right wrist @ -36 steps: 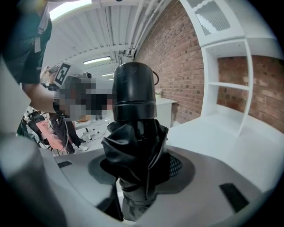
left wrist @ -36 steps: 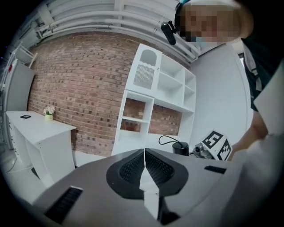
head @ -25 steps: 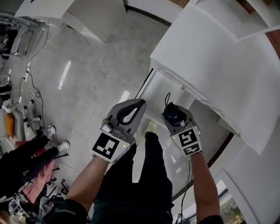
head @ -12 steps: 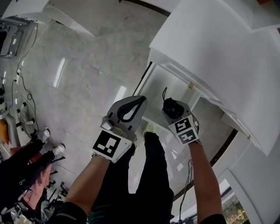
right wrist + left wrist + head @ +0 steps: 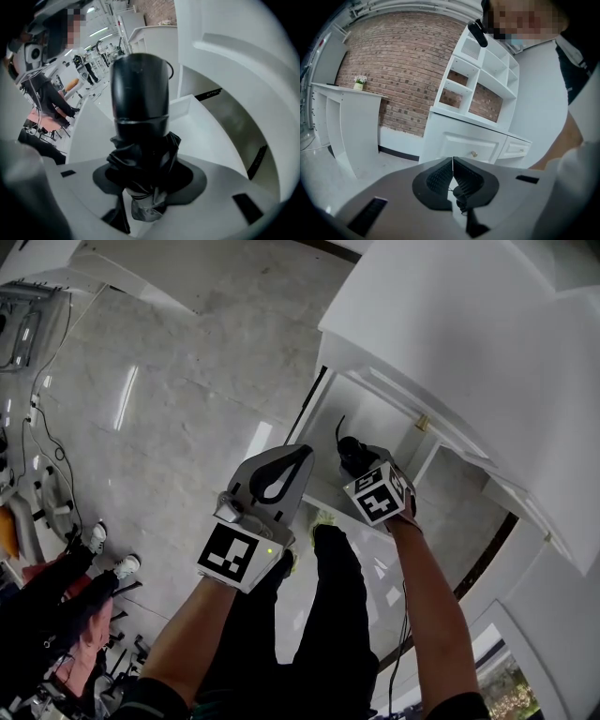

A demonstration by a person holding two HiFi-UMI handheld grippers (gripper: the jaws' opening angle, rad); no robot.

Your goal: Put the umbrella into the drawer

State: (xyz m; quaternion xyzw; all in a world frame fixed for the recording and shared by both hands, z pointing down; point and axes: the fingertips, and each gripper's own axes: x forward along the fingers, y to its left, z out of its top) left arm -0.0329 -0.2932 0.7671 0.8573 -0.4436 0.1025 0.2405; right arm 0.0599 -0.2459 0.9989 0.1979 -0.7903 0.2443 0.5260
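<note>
My right gripper (image 5: 359,468) is shut on a folded black umbrella (image 5: 350,452), pointing steeply down over the open white drawer (image 5: 367,411) under the cabinet top. In the right gripper view the umbrella (image 5: 140,93) stands out ahead of the jaws. Its crumpled fabric is pinched between them at my right gripper (image 5: 143,171), and the drawer's white inside (image 5: 211,140) lies beyond. My left gripper (image 5: 298,456) hangs just left of the right one, over the floor. In the left gripper view my left gripper (image 5: 453,161) is shut with nothing in it.
A white cabinet (image 5: 469,343) with shelves and gold-knobbed drawers (image 5: 474,153) fills the right side. A white desk (image 5: 347,117) stands against the brick wall. The person's legs (image 5: 319,615) are below the grippers. Cables (image 5: 52,437) and another person (image 5: 56,596) are at the left.
Both grippers have sunk. The right one has tipped its nose further down and carried the umbrella closer over the open drawer. The left gripper has stayed shut.
</note>
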